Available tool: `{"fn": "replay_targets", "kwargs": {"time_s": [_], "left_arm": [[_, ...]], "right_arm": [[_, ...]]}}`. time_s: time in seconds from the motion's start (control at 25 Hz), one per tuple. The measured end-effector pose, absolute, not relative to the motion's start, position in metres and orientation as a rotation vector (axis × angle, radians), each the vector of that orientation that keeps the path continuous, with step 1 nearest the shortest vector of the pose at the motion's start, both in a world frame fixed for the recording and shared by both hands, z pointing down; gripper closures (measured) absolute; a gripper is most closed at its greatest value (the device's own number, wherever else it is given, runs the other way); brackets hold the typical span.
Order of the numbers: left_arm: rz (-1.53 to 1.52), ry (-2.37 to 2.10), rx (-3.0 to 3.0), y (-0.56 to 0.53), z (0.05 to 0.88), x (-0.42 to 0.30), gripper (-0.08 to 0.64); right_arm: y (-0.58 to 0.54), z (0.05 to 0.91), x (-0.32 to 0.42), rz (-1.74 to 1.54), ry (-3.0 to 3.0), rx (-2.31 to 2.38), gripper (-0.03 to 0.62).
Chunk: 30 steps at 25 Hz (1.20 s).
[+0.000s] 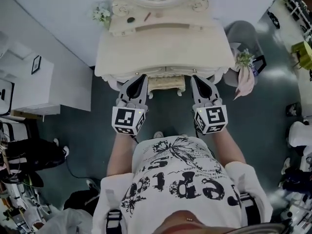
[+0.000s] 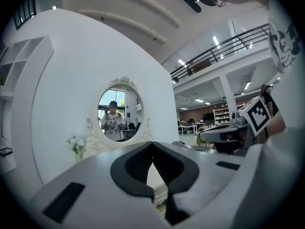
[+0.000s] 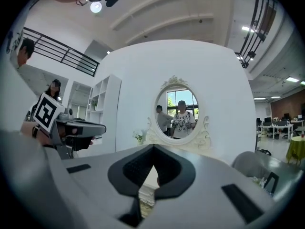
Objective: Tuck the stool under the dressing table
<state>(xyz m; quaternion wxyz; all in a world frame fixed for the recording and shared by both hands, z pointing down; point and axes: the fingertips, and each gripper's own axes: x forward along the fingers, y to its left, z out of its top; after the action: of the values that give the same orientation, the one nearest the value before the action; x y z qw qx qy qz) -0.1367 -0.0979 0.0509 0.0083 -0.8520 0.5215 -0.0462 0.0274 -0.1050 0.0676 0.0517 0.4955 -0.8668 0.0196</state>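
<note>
The stool (image 1: 166, 84) is mostly under the dressing table (image 1: 165, 48). The left gripper (image 1: 141, 78) at its 9 o'clock and the right gripper (image 1: 197, 78) at 3 o'clock have jaws pressed together.

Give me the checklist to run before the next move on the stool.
1. Left tool jaws shut, nothing between them: ok.
2. Right tool jaws shut, nothing between them: ok.
3. Tools flank the stool, one on each side: ok.
4. Stool under the dressing table: ok, only its near edge shows.
5. Tools touching the stool: cannot tell.
6. Stool legs free of the table's legs: cannot tell, hidden.
</note>
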Motion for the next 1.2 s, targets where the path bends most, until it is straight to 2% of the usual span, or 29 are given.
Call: {"fn": "replay_targets", "kwargs": {"time_s": [0.36,1.2], "left_arm": [[-0.129,1.613,-2.617,-0.103,0.022,-0.134,0.540],[-0.120,1.657,-2.632,-0.123,0.036,-0.133,0.540]], "right_arm": [[-0.114,0.044,0.028,0.020,-2.665,1.521,0.575],[-0.126,0.059,0.039,0.086,-2.633,1.562,0.575]]}}
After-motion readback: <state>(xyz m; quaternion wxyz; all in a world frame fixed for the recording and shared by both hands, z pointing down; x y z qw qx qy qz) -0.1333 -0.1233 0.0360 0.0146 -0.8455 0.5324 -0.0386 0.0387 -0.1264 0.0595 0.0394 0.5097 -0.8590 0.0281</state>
